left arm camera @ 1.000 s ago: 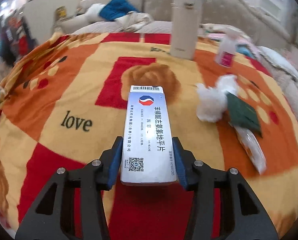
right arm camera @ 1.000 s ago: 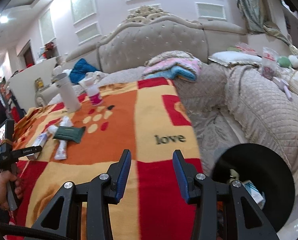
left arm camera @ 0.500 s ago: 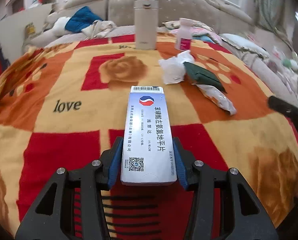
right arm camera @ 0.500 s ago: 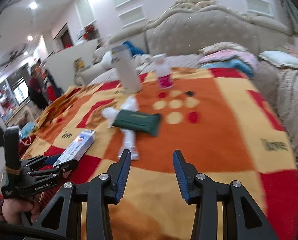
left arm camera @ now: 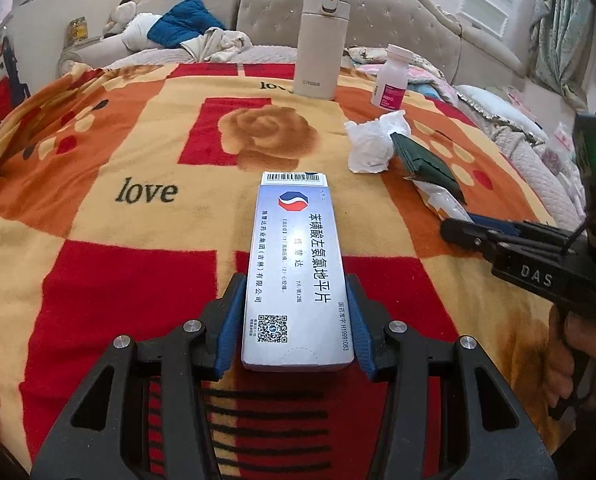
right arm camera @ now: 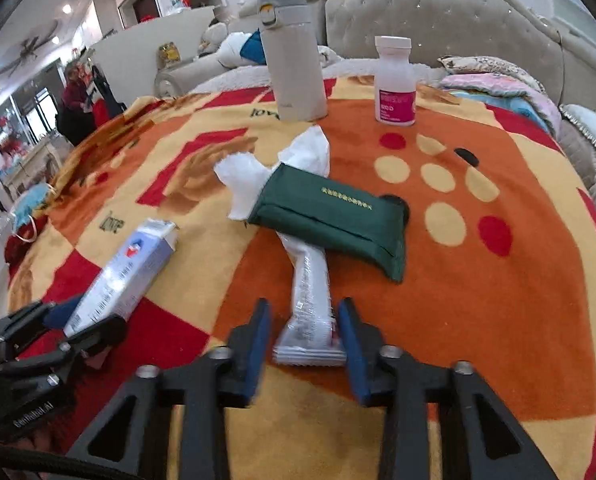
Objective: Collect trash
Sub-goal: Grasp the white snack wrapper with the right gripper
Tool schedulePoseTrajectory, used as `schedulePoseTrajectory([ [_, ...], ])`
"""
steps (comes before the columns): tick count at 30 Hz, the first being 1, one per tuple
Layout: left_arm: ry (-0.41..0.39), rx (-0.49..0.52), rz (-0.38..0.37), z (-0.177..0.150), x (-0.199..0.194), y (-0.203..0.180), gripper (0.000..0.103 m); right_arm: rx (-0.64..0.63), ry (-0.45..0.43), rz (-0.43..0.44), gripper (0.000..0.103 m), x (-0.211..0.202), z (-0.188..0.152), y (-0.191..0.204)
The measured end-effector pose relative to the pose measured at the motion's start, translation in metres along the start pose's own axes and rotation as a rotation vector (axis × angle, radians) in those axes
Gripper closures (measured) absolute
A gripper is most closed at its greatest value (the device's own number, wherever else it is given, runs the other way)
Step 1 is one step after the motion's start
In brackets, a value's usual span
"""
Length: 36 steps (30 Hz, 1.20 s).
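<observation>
Two claws — left claw (left arm camera: 296, 316) grips the box (left arm camera: 296, 268), right claw (right arm camera: 303, 346) closing around the wrapper (right arm camera: 309, 300).

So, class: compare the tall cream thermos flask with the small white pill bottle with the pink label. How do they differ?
The cream thermos flask is taller and wider than the white pill bottle. The flask has a flip lid with a yellow button; the bottle has a plain white cap. Only the bottle bears a pink label. Both stand upright at the blanket's far side.
</observation>
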<state>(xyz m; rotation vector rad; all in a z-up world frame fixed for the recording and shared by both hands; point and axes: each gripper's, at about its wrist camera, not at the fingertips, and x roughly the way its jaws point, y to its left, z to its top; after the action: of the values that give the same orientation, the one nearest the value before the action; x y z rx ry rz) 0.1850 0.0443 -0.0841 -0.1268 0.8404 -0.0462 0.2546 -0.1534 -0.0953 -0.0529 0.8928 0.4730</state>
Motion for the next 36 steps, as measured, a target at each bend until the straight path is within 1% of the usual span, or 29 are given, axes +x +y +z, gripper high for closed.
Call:
schedulePoseTrajectory([
  [3,0.005,-0.004,-0.001,0.000,0.001,0.001,0.057,-0.020,-0.003,0.017,0.075,-0.009,-0.009,0.001],
  [7,0.009,-0.001,0.003,0.001,0.002,0.001,0.057,-0.087,0.017,0.001,0.075,-0.031,-0.036,0.004],
  [9,0.012,0.003,0.009,0.001,0.002,0.000,0.057,-0.074,0.010,-0.007,0.076,-0.048,-0.054,-0.004],
  [12,0.016,0.010,0.017,0.001,0.002,-0.001,0.057,-0.017,-0.004,-0.021,0.076,-0.071,-0.072,-0.021],
  [14,0.017,0.016,0.022,0.000,0.002,-0.002,0.057,0.028,-0.039,-0.016,0.076,-0.090,-0.077,-0.033],
  [16,0.017,0.021,0.030,-0.001,0.002,-0.003,0.057,0.068,-0.098,0.003,0.077,-0.114,-0.083,-0.046],
  [17,0.012,0.022,0.039,-0.001,0.000,-0.004,0.057,0.082,-0.122,0.008,0.080,-0.123,-0.086,-0.051],
  [18,0.004,0.023,0.050,-0.002,-0.001,-0.005,0.057,0.098,-0.140,0.010,0.081,-0.132,-0.089,-0.056],
  [20,-0.006,0.034,0.060,-0.005,-0.007,-0.008,0.057,0.125,-0.171,0.015,0.081,-0.145,-0.096,-0.063],
  [23,0.003,0.021,0.042,-0.012,-0.013,-0.015,0.057,0.136,-0.190,0.012,0.081,-0.155,-0.098,-0.071],
  [25,-0.008,0.011,0.027,-0.016,-0.022,-0.023,0.057,0.144,-0.167,0.000,0.081,-0.151,-0.100,-0.076],
  [28,-0.016,0.056,0.005,-0.022,-0.030,-0.044,0.057,0.150,-0.097,0.030,0.081,-0.138,-0.103,-0.080],
  [31,-0.019,0.102,-0.008,-0.026,-0.032,-0.062,0.057,0.120,-0.010,0.032,0.081,-0.124,-0.108,-0.077],
  [32,-0.017,0.109,-0.012,-0.027,-0.031,-0.065,0.057,0.108,0.007,0.037,0.077,-0.121,-0.109,-0.076],
  [33,-0.009,0.120,-0.015,-0.029,-0.030,-0.069,0.057,0.094,0.017,0.033,0.068,-0.120,-0.112,-0.074],
  [35,-0.005,0.132,-0.016,-0.031,-0.027,-0.073,0.057,0.063,0.030,0.012,0.059,-0.119,-0.114,-0.070],
  [36,-0.007,0.134,-0.014,-0.032,-0.026,-0.074,0.057,0.046,0.035,0.002,0.059,-0.119,-0.115,-0.068],
])
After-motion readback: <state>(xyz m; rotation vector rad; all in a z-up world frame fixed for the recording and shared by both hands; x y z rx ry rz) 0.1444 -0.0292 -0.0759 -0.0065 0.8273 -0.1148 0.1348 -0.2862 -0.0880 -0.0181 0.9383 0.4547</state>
